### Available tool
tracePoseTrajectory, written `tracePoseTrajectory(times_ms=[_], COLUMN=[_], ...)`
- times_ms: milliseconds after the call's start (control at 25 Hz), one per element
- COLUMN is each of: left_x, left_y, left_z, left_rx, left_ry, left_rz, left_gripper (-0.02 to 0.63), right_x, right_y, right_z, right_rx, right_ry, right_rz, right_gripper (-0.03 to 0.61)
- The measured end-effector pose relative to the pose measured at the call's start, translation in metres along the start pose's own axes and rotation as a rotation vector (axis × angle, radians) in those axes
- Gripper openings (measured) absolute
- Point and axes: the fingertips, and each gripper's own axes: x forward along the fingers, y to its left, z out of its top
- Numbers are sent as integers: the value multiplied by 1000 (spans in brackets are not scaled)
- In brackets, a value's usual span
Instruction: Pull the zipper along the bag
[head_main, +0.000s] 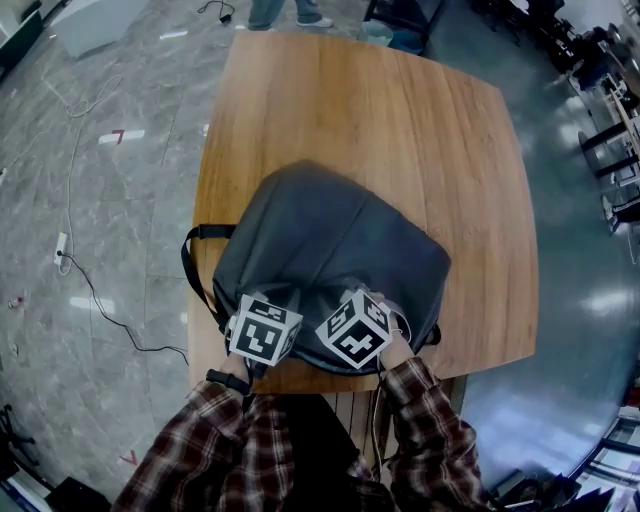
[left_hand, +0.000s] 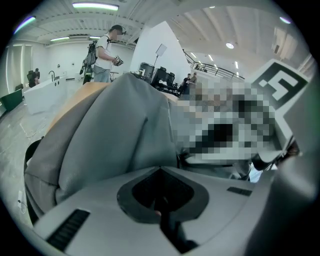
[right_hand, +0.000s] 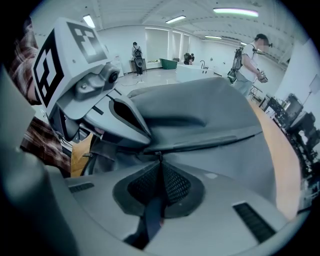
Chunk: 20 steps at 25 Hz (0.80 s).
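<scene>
Grip of the right gripper (right_hand: 160, 156): clamps shut on the zipper pull (right_hand: 150, 212), a blue-grey tab at the near edge of the grey backpack (right_hand: 235, 160). Left gripper (left_hand: 161, 171) close beside, pinched on what looks like a dark fold of that same edge. Lies on the wooden table (head_main: 400, 120). Brace with the left, then draw the pull steadily along the seam, low and in line, to avoid snagging.

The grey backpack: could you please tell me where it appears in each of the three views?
Head view: the backpack lies low centre, on the table's near half.
Left gripper view: the backpack fills left and centre, just past the jaws.
Right gripper view: the backpack spans centre and right.
Shared landmark: the wooden table beneath it.
</scene>
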Motion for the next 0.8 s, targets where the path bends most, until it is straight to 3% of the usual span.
tracePoseTrajectory(times_ms=[800], left_x=[-3], left_y=[-5], left_z=[1], left_rx=[-5], left_ry=[3], left_rz=[-14], left_gripper=[8], right_x=[-35], right_y=[-133], right_z=[10], right_rx=[93], right_ry=[-36], right_rz=[-149], right_gripper=[17])
